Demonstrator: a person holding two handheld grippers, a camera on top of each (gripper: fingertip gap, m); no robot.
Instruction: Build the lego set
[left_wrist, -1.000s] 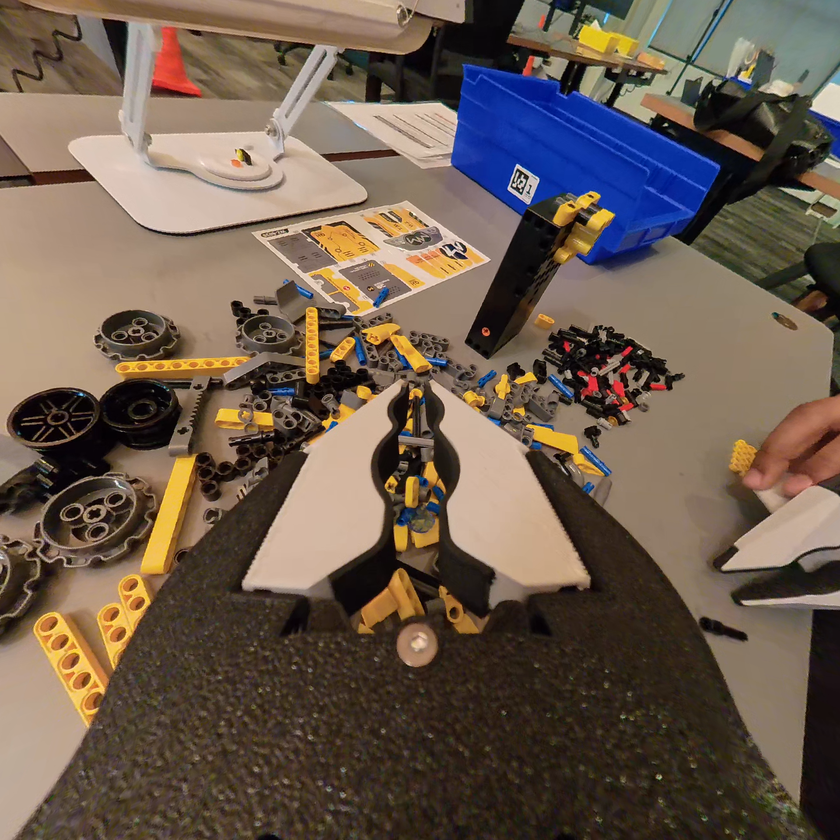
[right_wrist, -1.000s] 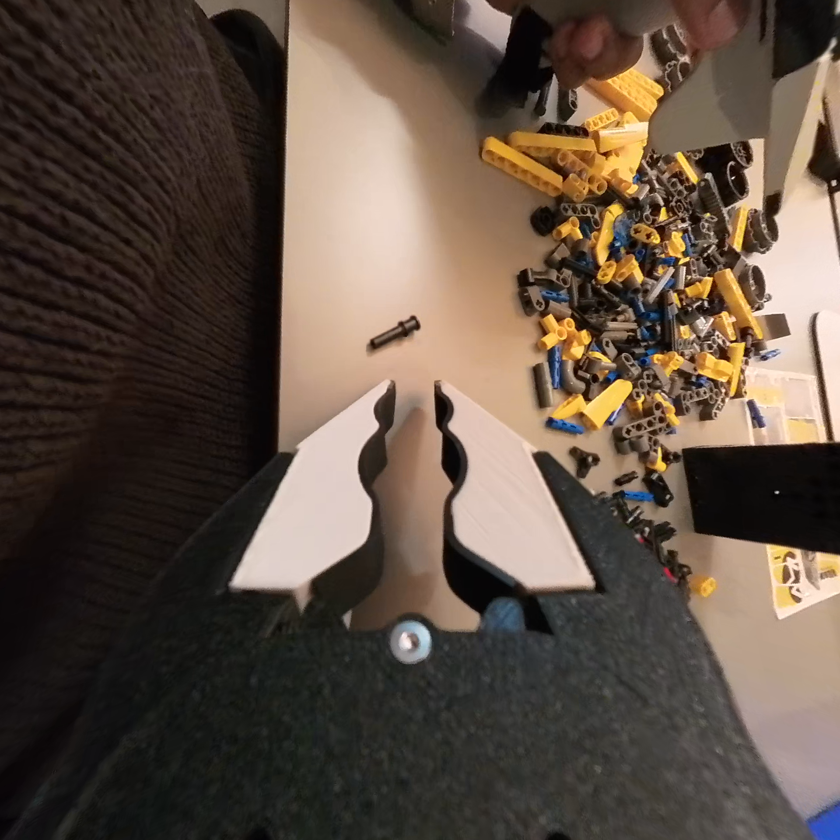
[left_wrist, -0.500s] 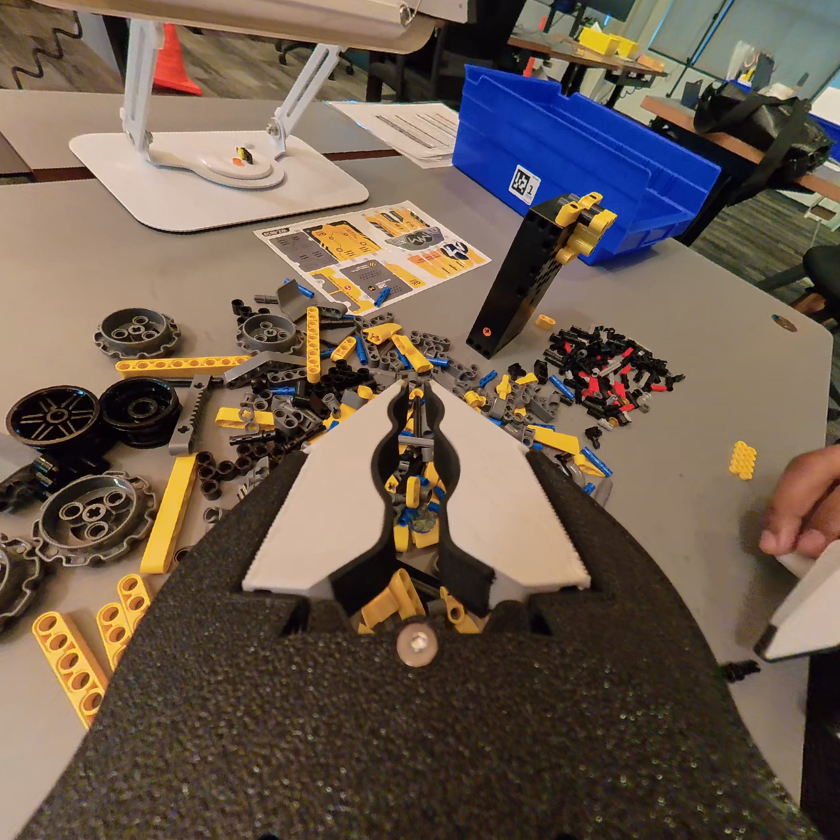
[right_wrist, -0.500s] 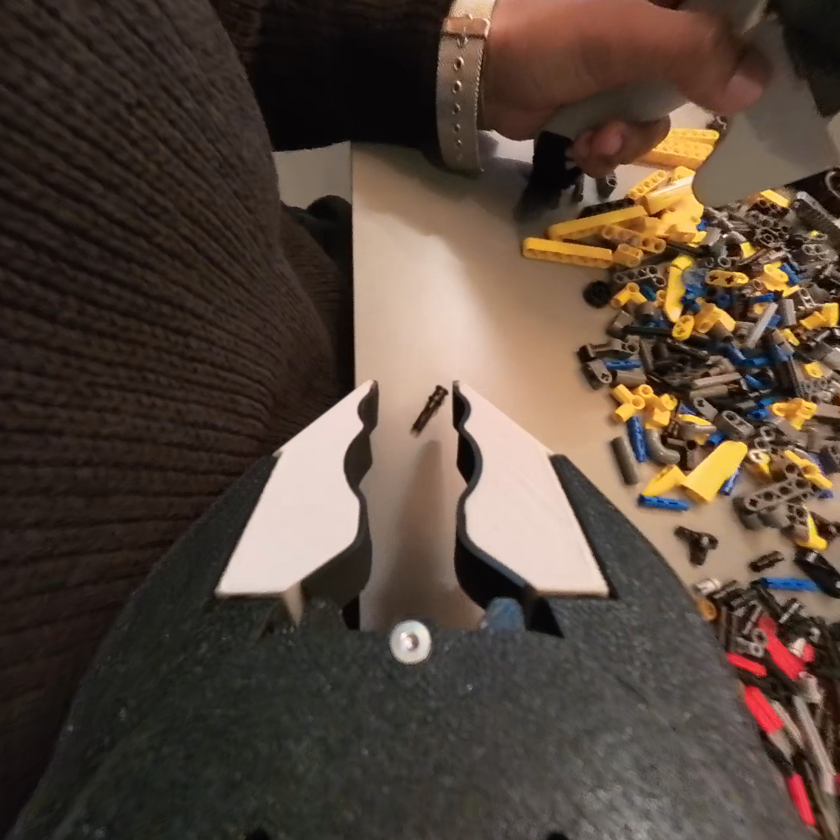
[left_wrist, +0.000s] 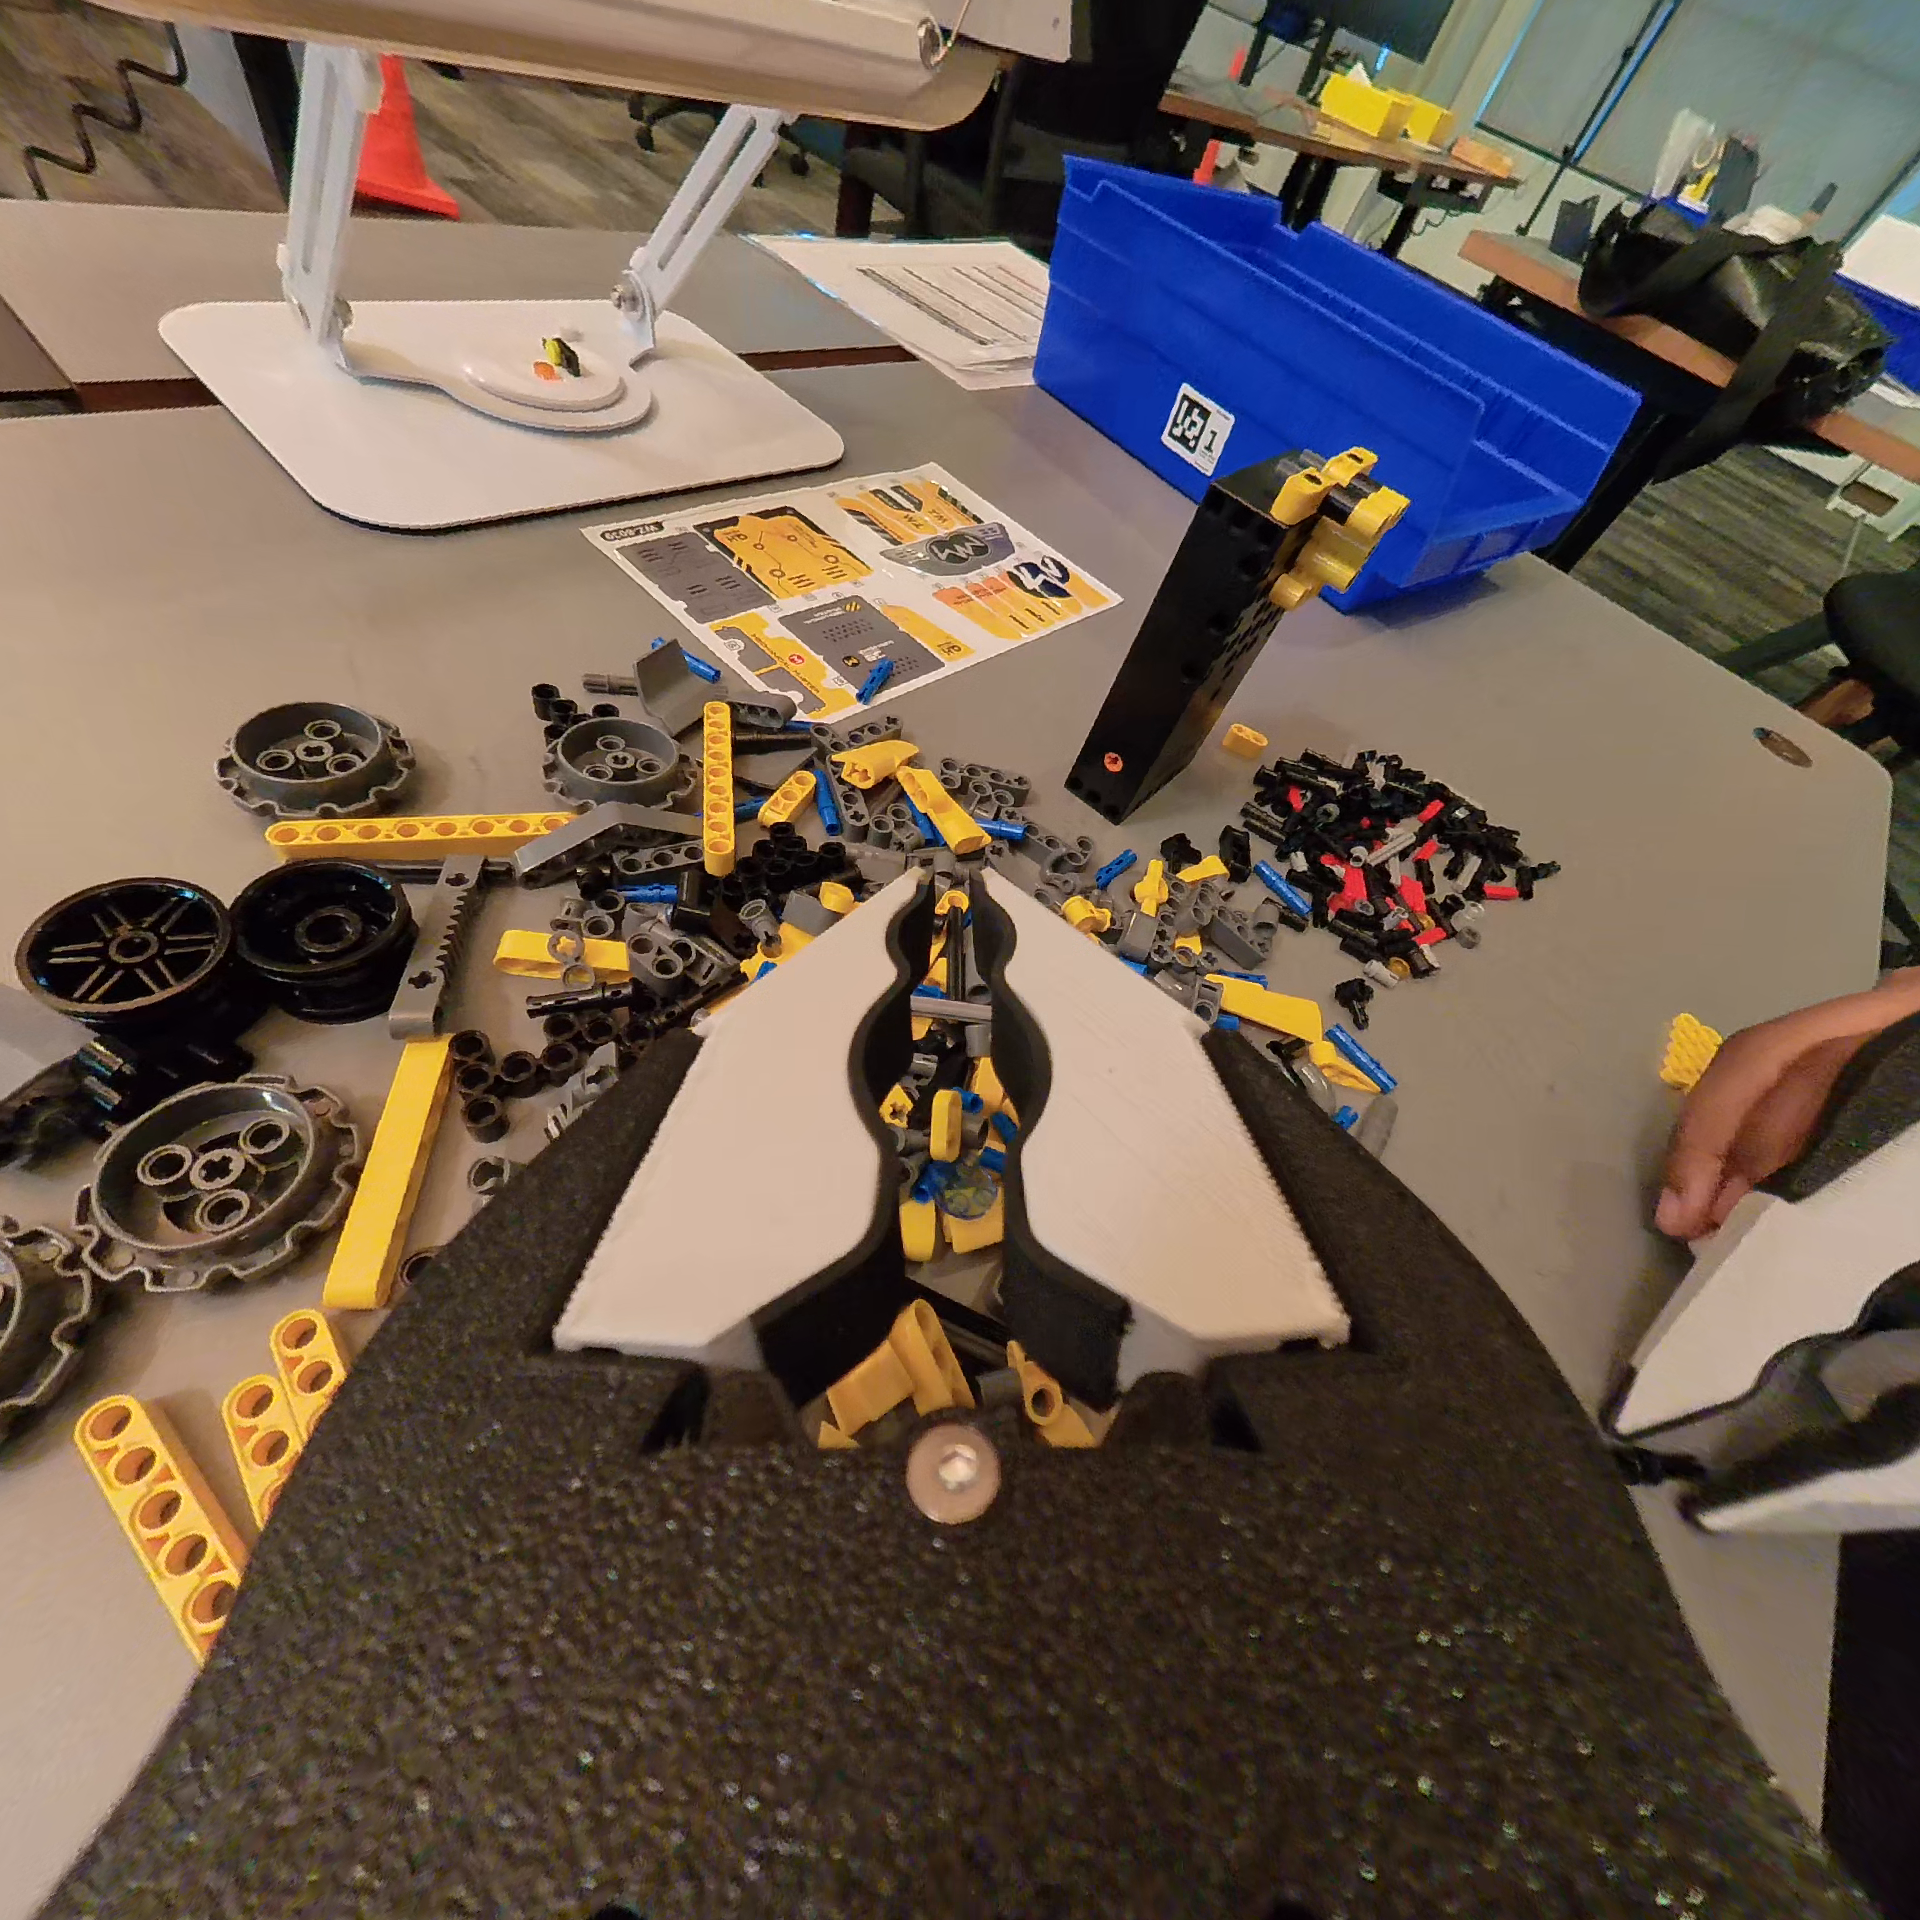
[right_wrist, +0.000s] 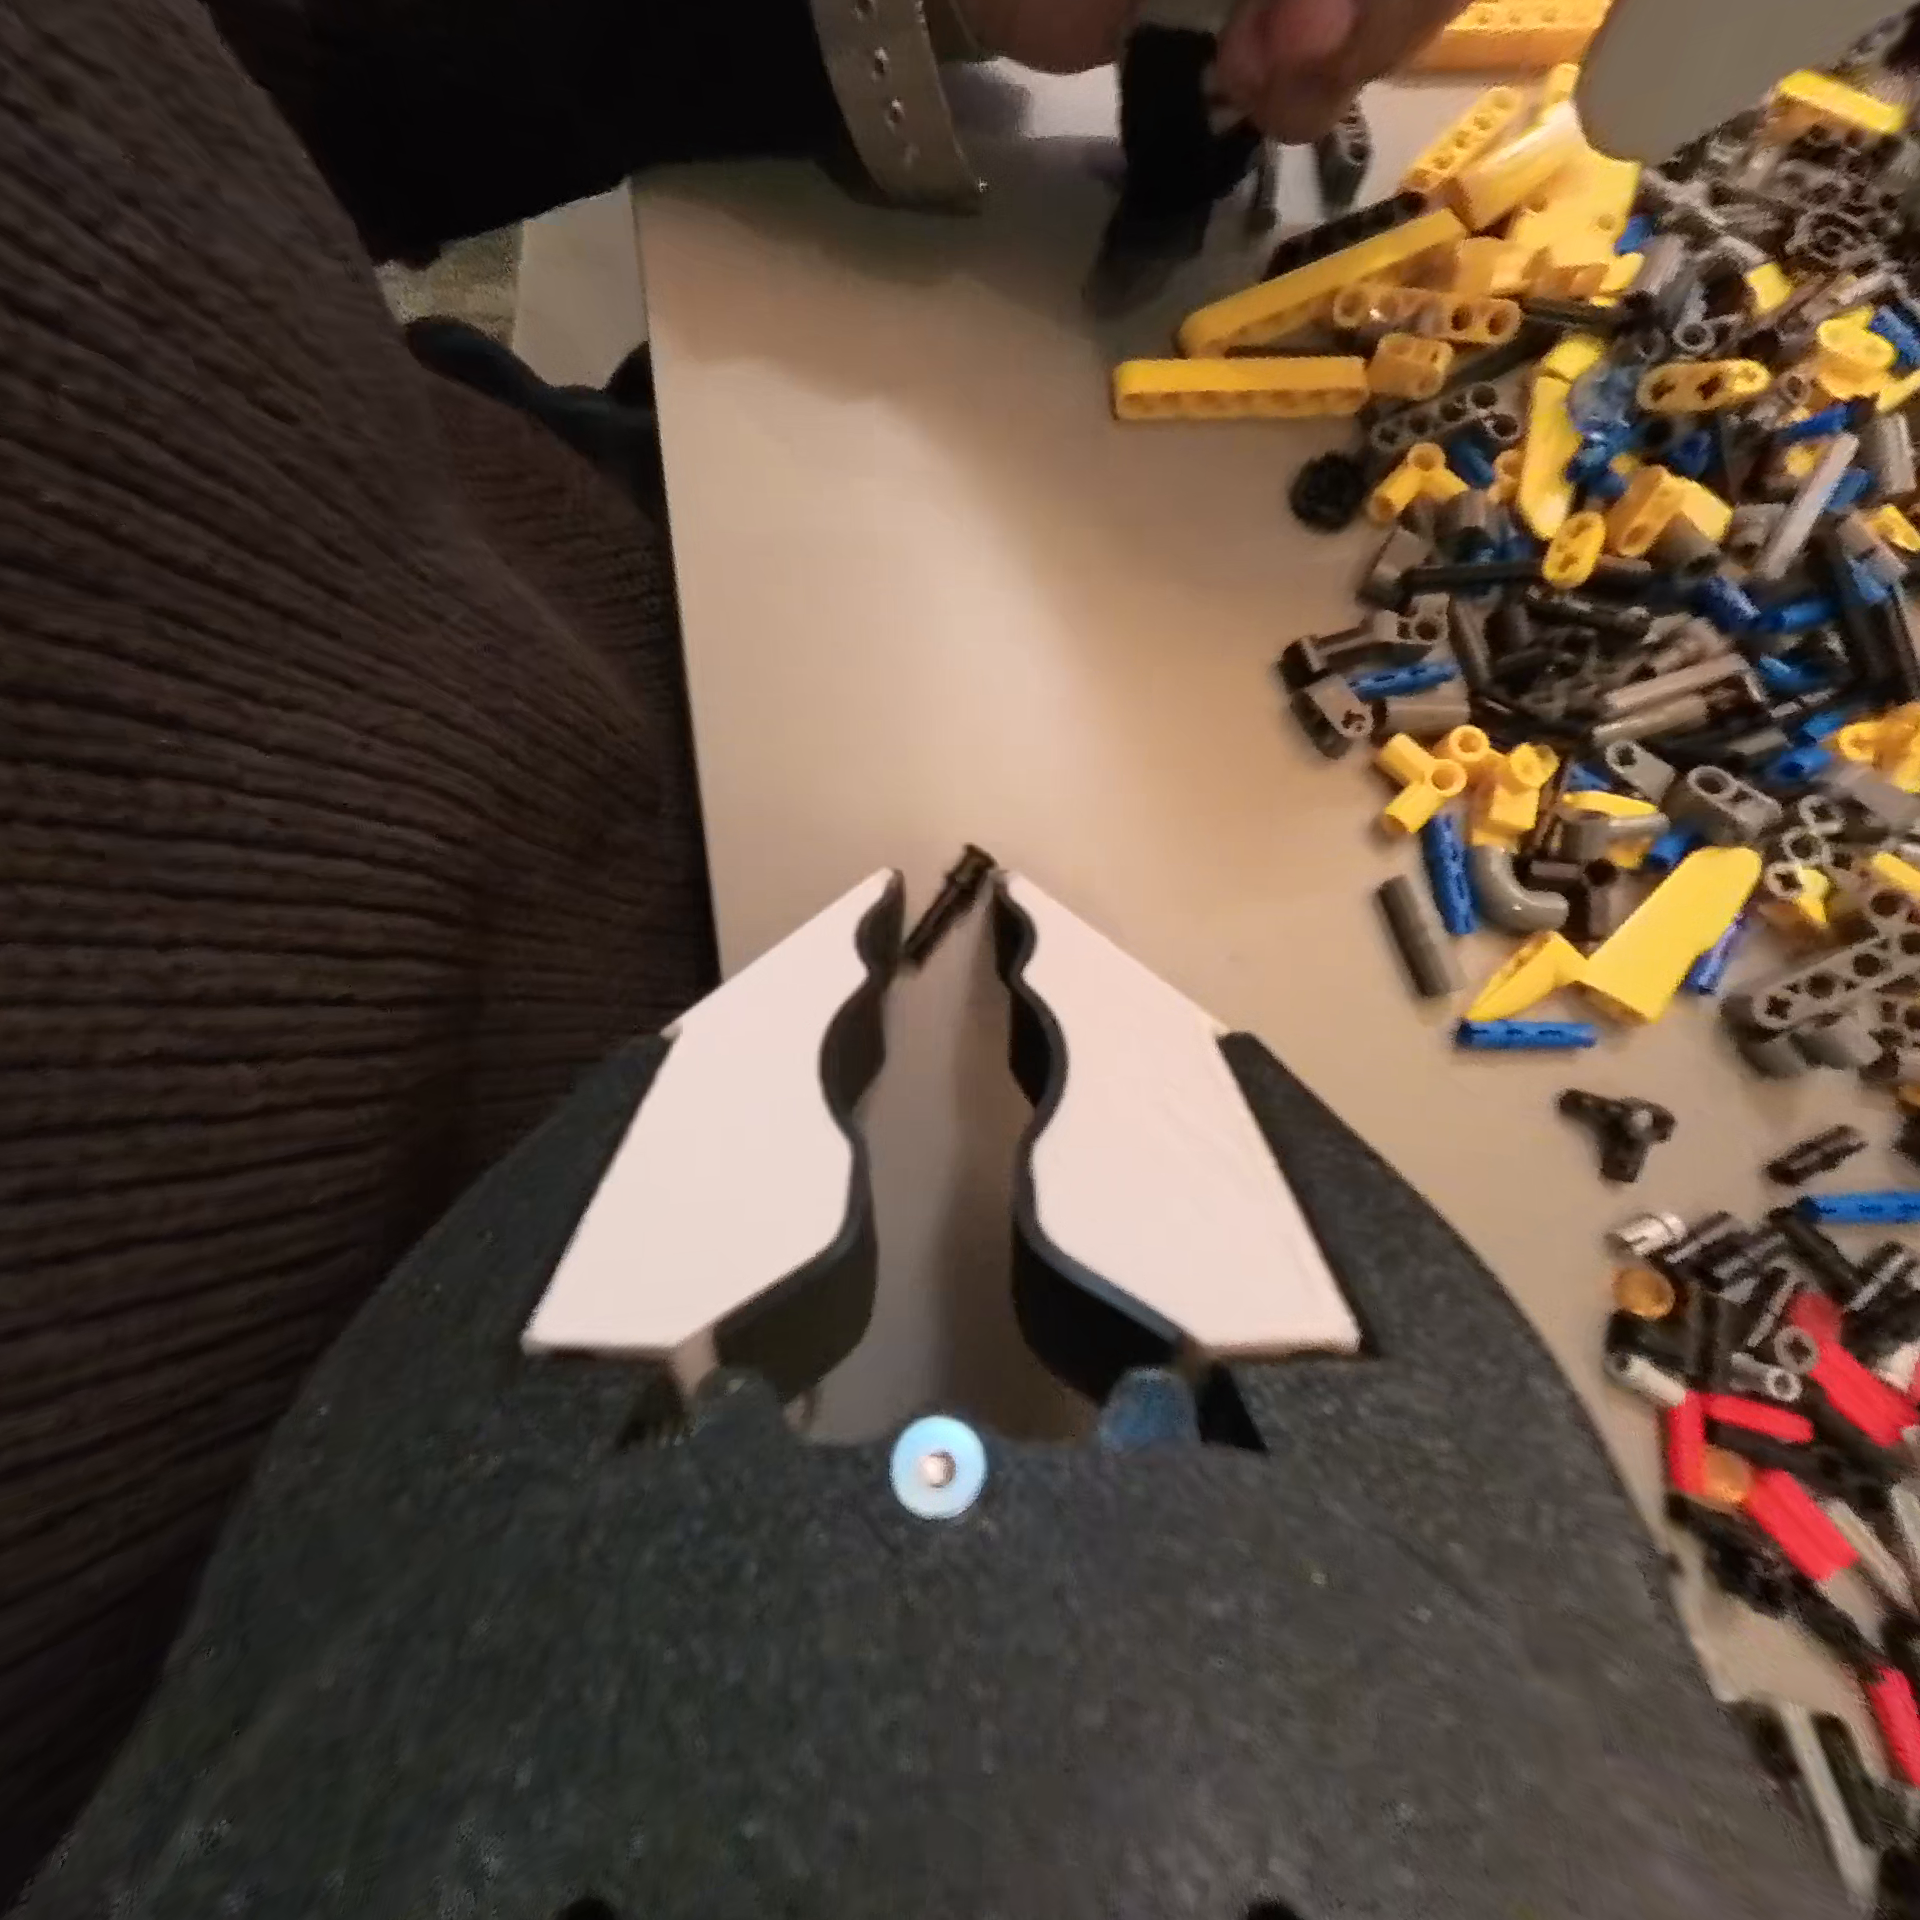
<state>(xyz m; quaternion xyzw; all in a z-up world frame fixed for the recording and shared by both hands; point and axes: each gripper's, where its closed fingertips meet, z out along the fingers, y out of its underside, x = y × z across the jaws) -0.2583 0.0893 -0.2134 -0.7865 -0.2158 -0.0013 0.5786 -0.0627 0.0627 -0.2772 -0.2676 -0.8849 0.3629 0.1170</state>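
Your right gripper (right_wrist: 943, 883) has swung in along the table (right_wrist: 935, 520) edge and closed the distance on the lone black pin (right_wrist: 945, 902); a second ago that pin lay well ahead of the tips, now it sits right between them. Jaws are narrowed to a slim gap, one finger on either side of the pin, but whether they're actually pinching it yet, you can't tell from here. The pin looks to be still down on the table, well apart from the big pile of parts (right_wrist: 1621, 644) off to its right.

Your left gripper (left_wrist: 951, 883) hasn't budged: it hangs over the pile, jaws nearly shut with only a sliver showing, gripping nothing visible. Beyond the pile stands the black block (left_wrist: 1195, 644), leaning, blue bin (left_wrist: 1299, 312) behind it.
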